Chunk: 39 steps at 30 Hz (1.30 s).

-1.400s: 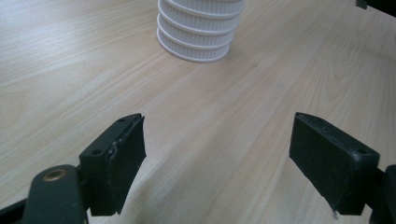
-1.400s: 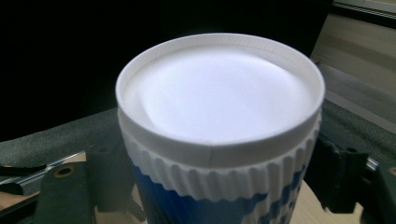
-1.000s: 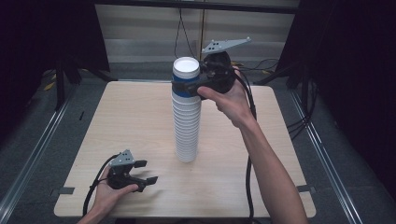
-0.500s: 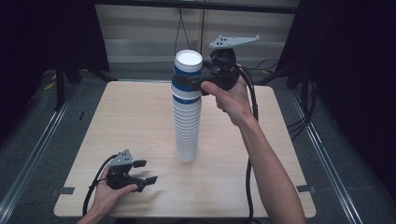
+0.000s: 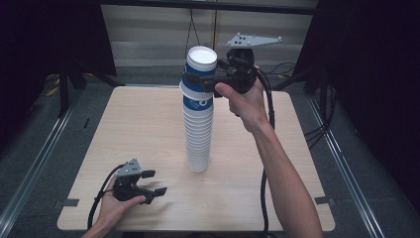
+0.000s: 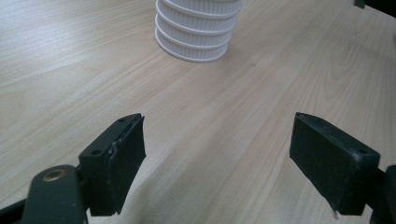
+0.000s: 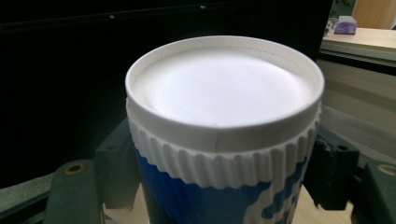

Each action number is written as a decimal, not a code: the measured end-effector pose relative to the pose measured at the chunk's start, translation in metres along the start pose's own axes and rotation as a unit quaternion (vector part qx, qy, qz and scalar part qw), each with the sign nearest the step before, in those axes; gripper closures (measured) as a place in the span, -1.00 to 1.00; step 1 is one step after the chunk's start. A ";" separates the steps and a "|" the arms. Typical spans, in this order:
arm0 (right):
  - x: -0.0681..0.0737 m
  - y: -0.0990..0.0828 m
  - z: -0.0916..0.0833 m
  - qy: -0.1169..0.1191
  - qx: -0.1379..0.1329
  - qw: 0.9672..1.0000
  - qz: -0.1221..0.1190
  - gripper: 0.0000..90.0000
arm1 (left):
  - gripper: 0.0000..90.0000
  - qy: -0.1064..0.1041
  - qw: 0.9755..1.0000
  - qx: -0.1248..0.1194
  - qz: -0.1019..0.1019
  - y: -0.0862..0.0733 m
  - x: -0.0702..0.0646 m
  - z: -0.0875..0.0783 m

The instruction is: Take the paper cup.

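Overhead, right gripper (image 5: 210,84) clamps top cup (image 5: 199,79), lifted askew off stack (image 5: 198,134) at table (image 5: 148,124) centre; jaws just closing. Left gripper (image 6: 217,158) view: jaws wide open, empty. Right gripper view: pads press cup sides.

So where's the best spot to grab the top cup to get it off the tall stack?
Probably on its blue side wall, just under the ribbed white band, coming in level from the side. The top cup sits upside down on the stack, so its closed bottom faces up with nothing to pinch. The right gripper has been closing there, a jaw on each side.
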State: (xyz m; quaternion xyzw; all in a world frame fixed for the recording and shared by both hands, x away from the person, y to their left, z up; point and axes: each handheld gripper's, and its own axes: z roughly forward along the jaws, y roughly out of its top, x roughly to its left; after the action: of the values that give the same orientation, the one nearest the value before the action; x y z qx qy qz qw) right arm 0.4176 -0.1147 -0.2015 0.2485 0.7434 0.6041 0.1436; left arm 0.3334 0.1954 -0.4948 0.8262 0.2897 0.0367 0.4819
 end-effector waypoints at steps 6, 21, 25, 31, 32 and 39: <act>0.000 0.002 -0.003 -0.001 -0.020 1.000 0.011 -0.43 | -0.60 0.000 1.000 -0.001 0.000 0.000 0.000 0.000; -0.001 0.005 -0.011 -0.003 -0.062 0.998 0.020 -0.41 | -0.60 0.001 1.000 -0.003 0.002 0.000 -0.001 0.000; 0.004 0.005 -0.013 -0.008 -0.080 0.997 0.008 -0.41 | -0.60 0.003 1.000 -0.003 0.005 0.000 -0.001 0.001; 0.003 0.006 -0.017 -0.010 -0.096 0.995 0.013 -0.41 | -0.60 0.001 1.000 -0.002 0.004 0.000 -0.001 0.000; 0.003 0.006 -0.018 -0.010 -0.096 0.995 0.013 -0.41 | -0.60 0.001 1.000 -0.002 0.004 0.000 -0.001 0.000; 0.002 0.006 -0.020 -0.010 -0.098 0.995 0.013 -0.41 | -0.60 -0.002 1.000 -0.001 0.003 0.000 -0.001 0.001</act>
State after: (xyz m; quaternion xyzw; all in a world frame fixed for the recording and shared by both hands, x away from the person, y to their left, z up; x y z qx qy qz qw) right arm 0.4064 -0.1295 -0.1907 0.2487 0.6761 0.6732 0.1666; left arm 0.3332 0.1941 -0.4954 0.8269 0.2860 0.0371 0.4828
